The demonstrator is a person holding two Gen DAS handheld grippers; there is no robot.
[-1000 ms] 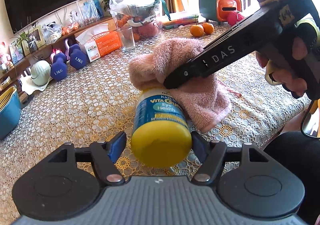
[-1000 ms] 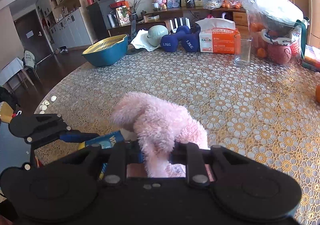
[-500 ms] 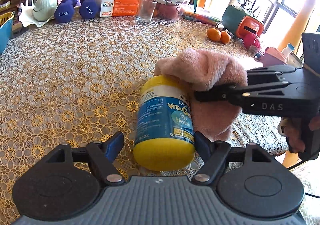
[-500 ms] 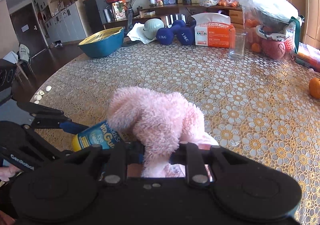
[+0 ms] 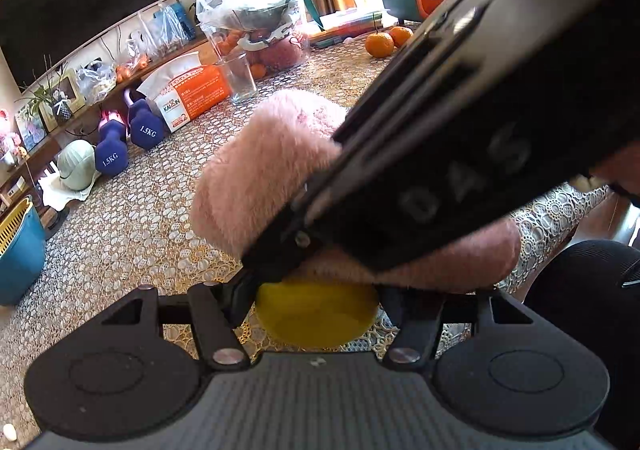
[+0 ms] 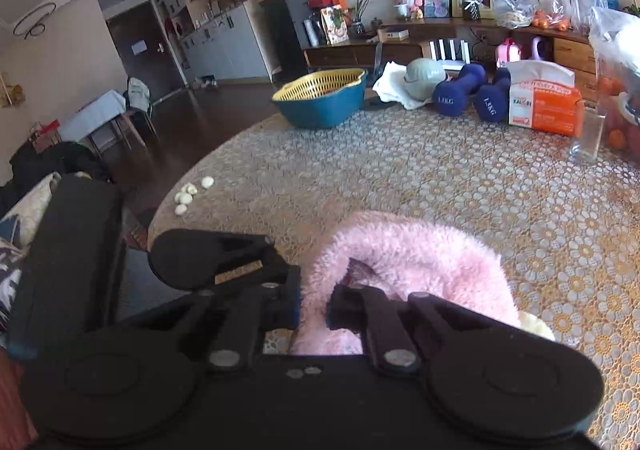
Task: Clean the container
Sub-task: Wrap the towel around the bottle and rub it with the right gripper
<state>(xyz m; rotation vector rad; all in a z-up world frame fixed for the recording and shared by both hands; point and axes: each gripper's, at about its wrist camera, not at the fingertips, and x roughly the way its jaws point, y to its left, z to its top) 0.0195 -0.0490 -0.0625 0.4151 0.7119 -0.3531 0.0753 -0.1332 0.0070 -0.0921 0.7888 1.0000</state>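
While pinned under the pink cloth, getting its yellow-capped bottle wiped.

Gripping the bottle's cap end in the left tool, jaws having just narrowed onto it, low over the tabletop; clamping the cloth tight in the right tool and pressing it over the bottle's body, hiding the label. Judging the wipe midway: probably calling next for dragging the cloth along or turning the bottle. Standing well apart: glass, tissue box, dumbbells, oranges; nothing blocking.

Pink cloth now draped over bottle, label hidden; left gripper seemingly closed tighter on it
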